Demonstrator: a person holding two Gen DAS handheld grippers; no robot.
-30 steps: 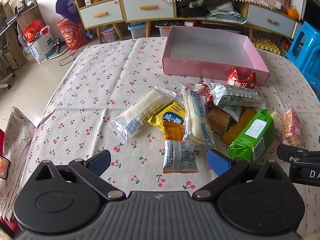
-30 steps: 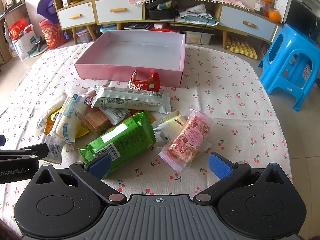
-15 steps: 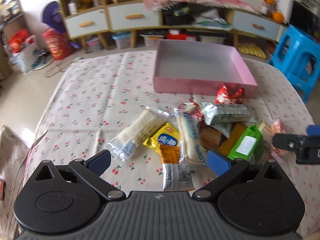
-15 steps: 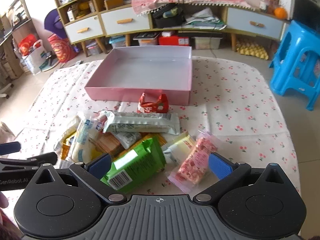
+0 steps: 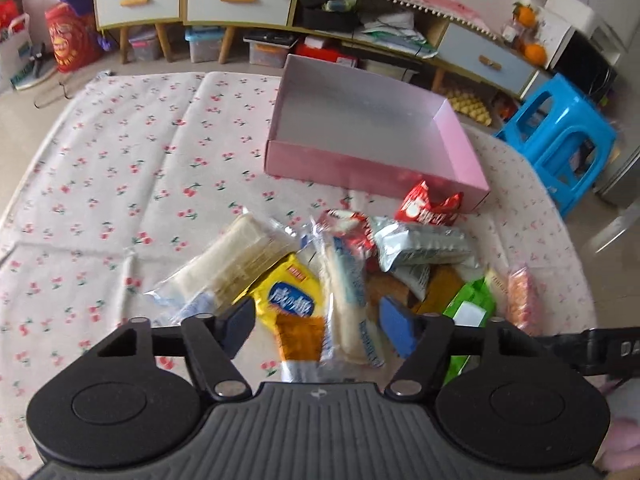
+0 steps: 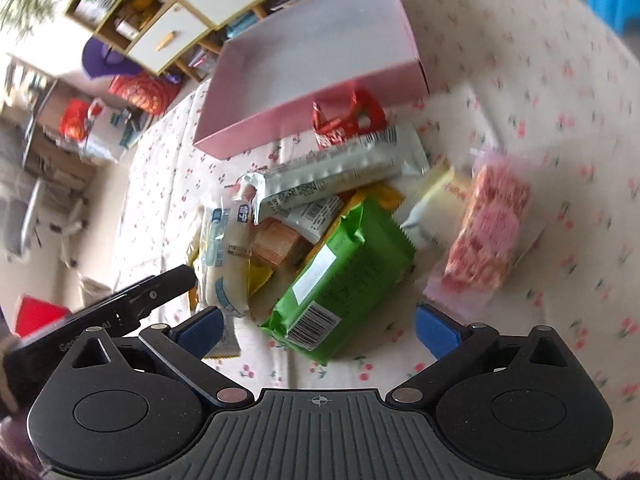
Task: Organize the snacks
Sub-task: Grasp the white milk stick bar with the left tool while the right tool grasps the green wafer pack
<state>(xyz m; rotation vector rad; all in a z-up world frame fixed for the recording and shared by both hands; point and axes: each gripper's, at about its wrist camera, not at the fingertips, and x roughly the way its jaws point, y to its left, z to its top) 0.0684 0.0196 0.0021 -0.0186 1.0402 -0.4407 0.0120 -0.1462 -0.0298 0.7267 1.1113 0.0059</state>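
A pile of snack packets lies on the cherry-print tablecloth (image 5: pixel 120 184) in front of an empty pink box (image 5: pixel 372 176). My left gripper (image 5: pixel 318 326) hovers low over the pile's near left side. Its jaws are closing, with a yellow packet (image 5: pixel 292 296) and a long white-and-blue packet (image 5: pixel 348 292) between them; the pads do not visibly press. My right gripper (image 6: pixel 318 330) stands open and tilted, a green packet (image 6: pixel 344 272) lying between its fingers. A pink-red packet (image 6: pixel 488 232) lies to the right, with a silver packet (image 6: pixel 336 172) and a red one (image 6: pixel 348 116) nearer the pink box (image 6: pixel 280 120).
A clear bag of white wafers (image 5: pixel 232 264) lies at the pile's left. A blue plastic stool (image 5: pixel 560 136) stands off the table's right side. A low cabinet with drawers (image 5: pixel 224 0) runs along the far wall. Bags sit on the floor at the left.
The left gripper's jaws have narrowed from wide open and it has moved in over the pile. The right gripper has rolled and come down closer to the green packet.
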